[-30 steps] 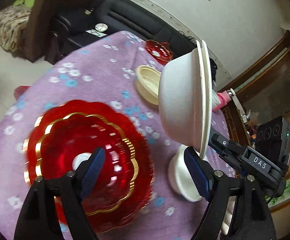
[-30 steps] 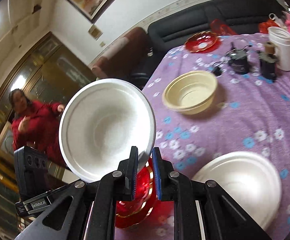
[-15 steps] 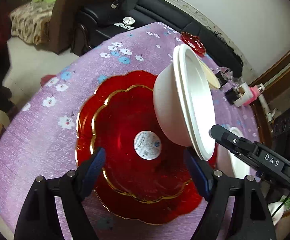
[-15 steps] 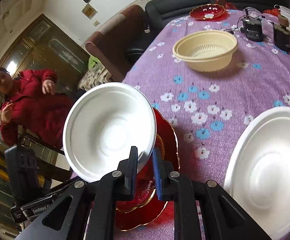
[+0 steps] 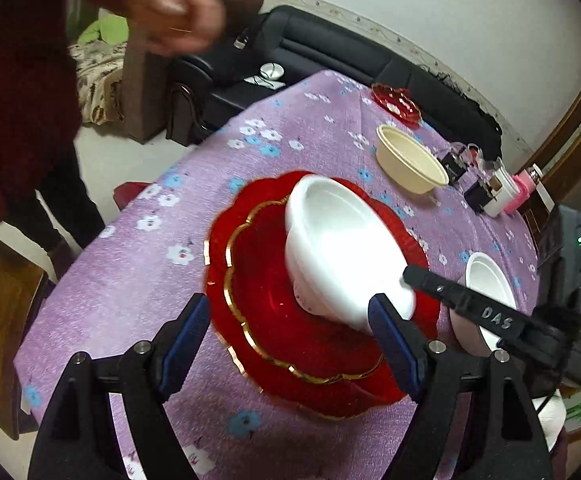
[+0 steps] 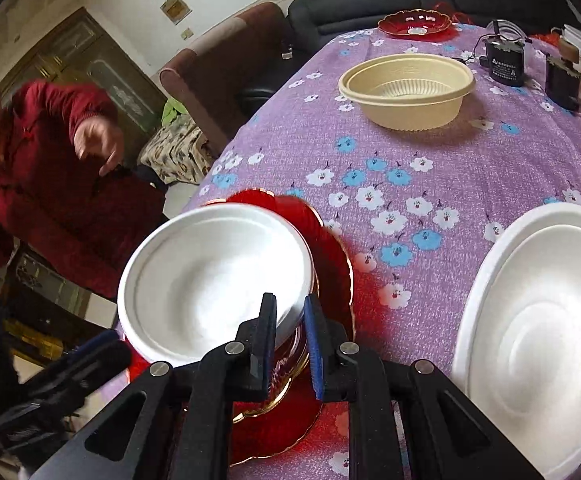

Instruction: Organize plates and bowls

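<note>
— The big red plate (image 5: 274,320)?

— Glossy, glass-like, translucent, with a shiny gold-coloured rim. The white bowl (image 5: 342,256) on it looks matt and smooth, like foam or pulp.

— And beyond the red plate?

— A cream bowl (image 6: 406,88) of satiny plastic, ribbed inside, on a woven, matt purple tablecloth (image 6: 430,168) printed with flowers. The sofa (image 5: 330,48) past the cloth looks like smooth black leather.

— The tool fingers (image 5: 186,332)?

— Matt black plastic, blue rubbery pads, metal screws.
</note>
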The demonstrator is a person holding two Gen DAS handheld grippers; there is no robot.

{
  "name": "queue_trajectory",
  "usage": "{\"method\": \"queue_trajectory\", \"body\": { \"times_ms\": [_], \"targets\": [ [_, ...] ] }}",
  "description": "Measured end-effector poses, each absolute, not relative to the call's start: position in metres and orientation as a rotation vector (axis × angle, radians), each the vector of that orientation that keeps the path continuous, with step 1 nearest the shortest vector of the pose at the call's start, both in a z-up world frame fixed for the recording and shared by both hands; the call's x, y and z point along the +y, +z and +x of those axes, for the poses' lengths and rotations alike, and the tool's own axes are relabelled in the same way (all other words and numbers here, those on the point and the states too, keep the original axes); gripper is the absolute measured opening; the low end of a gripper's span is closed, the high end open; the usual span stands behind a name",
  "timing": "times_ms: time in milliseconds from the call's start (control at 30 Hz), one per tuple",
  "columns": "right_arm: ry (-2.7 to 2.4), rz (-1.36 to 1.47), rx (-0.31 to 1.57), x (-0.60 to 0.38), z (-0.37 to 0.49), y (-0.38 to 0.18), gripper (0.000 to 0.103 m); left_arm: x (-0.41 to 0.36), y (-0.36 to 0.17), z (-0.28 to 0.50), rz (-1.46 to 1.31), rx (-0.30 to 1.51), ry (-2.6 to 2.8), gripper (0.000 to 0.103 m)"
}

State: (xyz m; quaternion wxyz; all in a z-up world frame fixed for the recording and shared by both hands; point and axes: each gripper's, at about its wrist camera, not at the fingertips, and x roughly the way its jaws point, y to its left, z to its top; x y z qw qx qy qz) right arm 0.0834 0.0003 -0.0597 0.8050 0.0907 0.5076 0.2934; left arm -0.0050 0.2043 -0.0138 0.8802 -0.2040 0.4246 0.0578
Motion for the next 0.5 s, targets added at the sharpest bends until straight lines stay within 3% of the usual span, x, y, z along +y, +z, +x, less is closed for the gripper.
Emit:
{"method": "queue_trajectory", "body": {
  "times_ms": [100,500],
  "targets": [
    [0.647,0.202,1.069,0.0,0.08,-0.059,0.032,0.205,-0.007,-0.017,-0.419,0.854,0.148,0.08],
    [0.67,0.266,0.866,-0.064,0.016,-0.016,0.055,0.153,0.005,-0.046,-0.304,0.798,0.139,0.081]
  ]
}}
